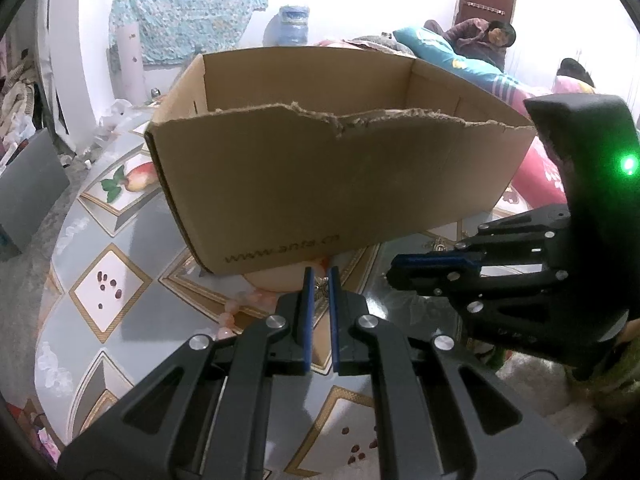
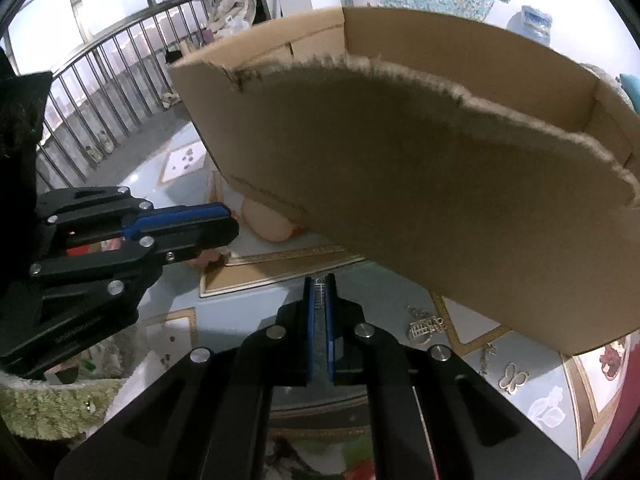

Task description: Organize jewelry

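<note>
On the patterned table (image 1: pixel 120 216), in front of the open cardboard box (image 1: pixel 320 184), the left gripper (image 1: pixel 320 276) has its jaws drawn almost together over a small metal ornament (image 1: pixel 319 285), though whether they pinch it cannot be told. Beside it, the right gripper (image 2: pixel 319 282) is closed on a thin comb-like silver piece (image 2: pixel 319 285). More jewelry, a silver charm (image 2: pixel 426 326) and a butterfly pendant (image 2: pixel 514 378), lies near the box, and pink beads (image 1: pixel 232 312) lie by the left gripper.

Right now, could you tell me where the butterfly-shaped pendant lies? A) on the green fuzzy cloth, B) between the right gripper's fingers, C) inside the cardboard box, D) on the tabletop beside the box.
D: the butterfly-shaped pendant rests on the patterned tabletop just outside the cardboard box, apart from the right gripper.
</note>
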`<act>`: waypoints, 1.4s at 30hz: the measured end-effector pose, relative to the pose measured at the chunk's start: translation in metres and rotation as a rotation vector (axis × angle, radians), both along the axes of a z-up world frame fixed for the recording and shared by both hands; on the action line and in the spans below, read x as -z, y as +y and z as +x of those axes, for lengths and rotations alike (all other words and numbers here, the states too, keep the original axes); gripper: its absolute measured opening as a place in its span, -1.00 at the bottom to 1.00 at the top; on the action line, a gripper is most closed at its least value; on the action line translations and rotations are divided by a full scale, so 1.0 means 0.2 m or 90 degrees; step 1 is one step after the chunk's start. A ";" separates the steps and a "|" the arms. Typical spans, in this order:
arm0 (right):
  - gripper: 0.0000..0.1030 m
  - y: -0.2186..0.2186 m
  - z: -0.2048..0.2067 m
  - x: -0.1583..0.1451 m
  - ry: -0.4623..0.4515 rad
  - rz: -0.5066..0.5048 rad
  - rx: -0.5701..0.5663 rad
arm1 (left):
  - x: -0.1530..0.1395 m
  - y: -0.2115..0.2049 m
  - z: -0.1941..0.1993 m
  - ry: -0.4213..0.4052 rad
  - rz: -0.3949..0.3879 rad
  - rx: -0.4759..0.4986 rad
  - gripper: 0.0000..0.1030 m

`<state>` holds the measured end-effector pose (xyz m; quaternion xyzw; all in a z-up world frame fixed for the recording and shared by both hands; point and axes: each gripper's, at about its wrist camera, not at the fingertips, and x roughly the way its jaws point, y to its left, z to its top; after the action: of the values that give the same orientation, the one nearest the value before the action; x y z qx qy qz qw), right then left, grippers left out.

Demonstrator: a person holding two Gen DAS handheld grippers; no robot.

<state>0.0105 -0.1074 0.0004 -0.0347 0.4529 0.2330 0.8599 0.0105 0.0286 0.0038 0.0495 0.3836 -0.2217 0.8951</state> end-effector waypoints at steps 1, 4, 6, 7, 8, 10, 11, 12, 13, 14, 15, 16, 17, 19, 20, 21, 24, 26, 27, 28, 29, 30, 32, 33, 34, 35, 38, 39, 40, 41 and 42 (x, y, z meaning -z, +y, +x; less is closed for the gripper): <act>-0.91 -0.01 -0.01 -0.02 -0.004 0.007 -0.001 | -0.01 0.01 -0.01 -0.002 -0.001 0.000 -0.89; -0.91 -0.03 -0.05 -0.10 -0.024 0.035 -0.009 | -0.07 0.00 -0.03 -0.014 -0.013 -0.001 -0.89; -0.91 -0.05 -0.08 -0.18 -0.045 0.058 -0.013 | -0.12 0.01 -0.05 -0.026 -0.016 -0.002 -0.89; -0.91 -0.06 -0.08 -0.22 -0.056 0.066 -0.014 | -0.17 0.01 -0.07 -0.039 -0.018 -0.002 -0.89; -0.90 -0.07 -0.09 -0.26 -0.069 0.074 -0.014 | -0.20 0.01 -0.07 -0.048 -0.023 0.001 -0.89; -0.91 -0.10 -0.11 -0.36 -0.101 0.103 -0.010 | -0.31 0.02 -0.10 -0.074 -0.043 0.010 -0.89; -0.91 -0.12 -0.11 -0.40 -0.112 0.114 -0.008 | -0.35 0.02 -0.11 -0.085 -0.050 0.015 -0.89; -0.91 -0.15 -0.11 -0.46 -0.128 0.133 -0.003 | -0.40 0.01 -0.12 -0.100 -0.058 0.021 -0.89; -0.90 -0.17 -0.11 -0.49 -0.137 0.144 0.001 | -0.43 0.01 -0.12 -0.111 -0.063 0.026 -0.89; -0.90 -0.19 -0.09 -0.52 -0.145 0.154 0.006 | -0.49 0.00 -0.11 -0.127 -0.072 0.036 -0.89; -0.90 -0.22 -0.07 -0.55 -0.150 0.164 0.012 | -0.51 -0.01 -0.09 -0.135 -0.074 0.042 -0.89; -0.90 -0.25 -0.04 -0.57 -0.153 0.170 0.022 | -0.54 -0.03 -0.07 -0.140 -0.072 0.044 -0.89; -0.91 -0.28 0.00 -0.59 -0.151 0.170 0.032 | -0.56 -0.06 -0.03 -0.146 -0.064 0.047 -0.89; -0.91 -0.32 0.08 -0.59 -0.131 0.167 0.049 | -0.58 -0.11 0.08 -0.135 -0.055 0.049 -0.89; -0.91 -0.34 0.12 -0.59 -0.118 0.167 0.056 | -0.57 -0.12 0.12 -0.121 -0.053 0.048 -0.89; -0.90 -0.36 0.18 -0.57 -0.095 0.165 0.064 | -0.57 -0.14 0.17 -0.109 -0.053 0.049 -0.89; -0.91 -0.39 0.31 -0.54 -0.055 0.160 0.079 | -0.53 -0.22 0.34 -0.079 -0.016 0.049 -0.89; -0.90 -0.41 0.41 -0.49 -0.030 0.141 0.098 | -0.49 -0.29 0.43 -0.061 0.002 0.055 -0.89; -0.90 -0.42 0.44 -0.47 -0.022 0.140 0.100 | -0.47 -0.30 0.46 -0.050 0.002 0.056 -0.89; -0.90 -0.42 0.48 -0.45 -0.012 0.144 0.099 | -0.45 -0.32 0.52 -0.031 0.002 0.056 -0.89; -0.90 -0.43 0.51 -0.44 -0.004 0.142 0.103 | -0.43 -0.33 0.55 -0.021 0.003 0.054 -0.89; -0.90 -0.44 0.54 -0.43 0.000 0.137 0.108 | -0.41 -0.35 0.59 -0.008 0.009 0.051 -0.89; -0.88 -0.45 0.55 -0.42 0.000 0.138 0.110 | -0.37 -0.36 0.63 0.007 0.016 0.045 -0.89; -0.88 -0.45 0.55 -0.42 0.002 0.141 0.109 | -0.36 -0.37 0.64 0.015 0.014 0.041 -0.86; -0.86 -0.46 0.56 -0.42 0.003 0.146 0.108 | -0.35 -0.37 0.65 0.023 0.008 0.040 -0.83; -0.81 -0.47 0.56 -0.43 0.003 0.148 0.109 | -0.34 -0.37 0.66 0.028 0.004 0.039 -0.70; -0.52 -0.50 0.56 -0.42 0.000 0.156 0.115 | -0.31 -0.35 0.68 0.039 -0.006 0.030 -0.51; -0.51 -0.52 0.56 -0.43 -0.003 0.164 0.117 | -0.31 -0.35 0.68 0.041 -0.009 0.029 -0.51; -0.51 -0.52 0.55 -0.43 -0.004 0.168 0.118 | -0.31 -0.34 0.68 0.042 -0.013 0.027 -0.51; -0.51 -0.54 0.55 -0.44 -0.008 0.175 0.121 | -0.30 -0.34 0.68 0.041 -0.016 0.025 -0.51; -0.50 -0.55 0.54 -0.45 -0.011 0.178 0.123 | -0.31 -0.33 0.68 0.040 -0.019 0.022 -0.51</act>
<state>0.1188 -0.2173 0.0900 0.1272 0.4101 0.2098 0.8784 0.1457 -0.0372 0.0653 0.0355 0.4074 -0.2446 0.8792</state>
